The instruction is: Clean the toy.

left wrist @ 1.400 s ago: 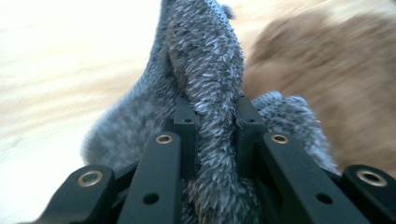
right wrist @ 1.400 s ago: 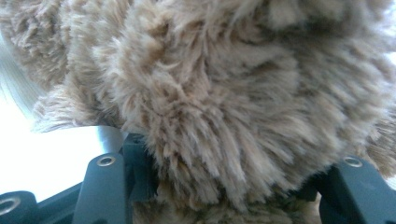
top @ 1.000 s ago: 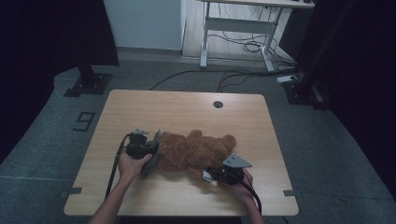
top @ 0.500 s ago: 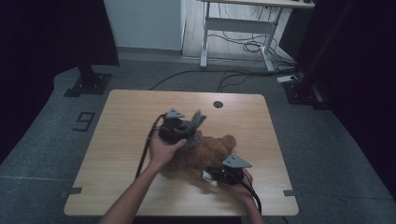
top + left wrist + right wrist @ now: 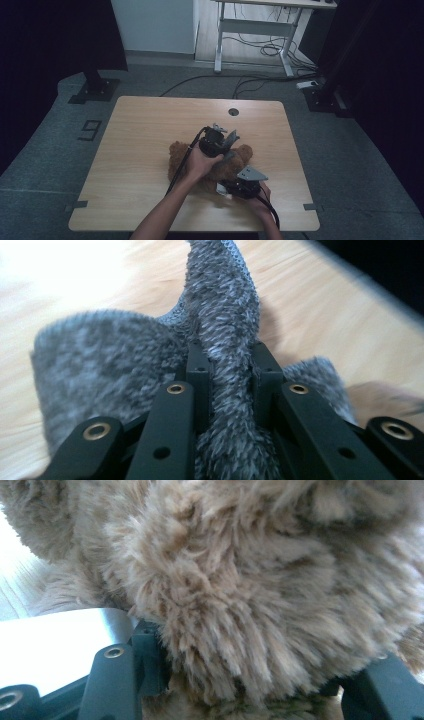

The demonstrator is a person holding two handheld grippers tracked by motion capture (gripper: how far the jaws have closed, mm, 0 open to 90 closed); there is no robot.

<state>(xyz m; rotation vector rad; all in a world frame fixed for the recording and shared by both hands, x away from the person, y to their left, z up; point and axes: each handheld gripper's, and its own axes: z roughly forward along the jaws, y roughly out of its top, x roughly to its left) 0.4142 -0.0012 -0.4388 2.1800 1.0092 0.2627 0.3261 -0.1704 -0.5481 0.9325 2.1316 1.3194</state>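
Observation:
A brown teddy bear (image 5: 177, 154) lies on the wooden table (image 5: 145, 125), right of the middle and near the front. My left gripper (image 5: 232, 141) hovers over the bear's right part, shut on a strip of grey fuzzy cloth (image 5: 229, 158) that hangs from it onto the bear. In the left gripper view the grey cloth (image 5: 225, 315) is pinched between the jaws of the left gripper (image 5: 231, 359) and spreads out below. My right gripper (image 5: 226, 189) sits at the bear's front edge, jaws pressed into the fur of the teddy bear (image 5: 260, 580). A white tag (image 5: 55, 640) lies beside the right gripper (image 5: 255, 680).
A round cable hole (image 5: 233, 112) sits near the table's far edge. Behind the table stand a desk frame (image 5: 250, 30) with cables on the floor and a black stand base (image 5: 95, 90) at the left. Bare wood stretches over the table's left half.
My left gripper has gone from the bear's left end up and across to its right side, carrying the grey cloth. The right gripper has kept still on the bear.

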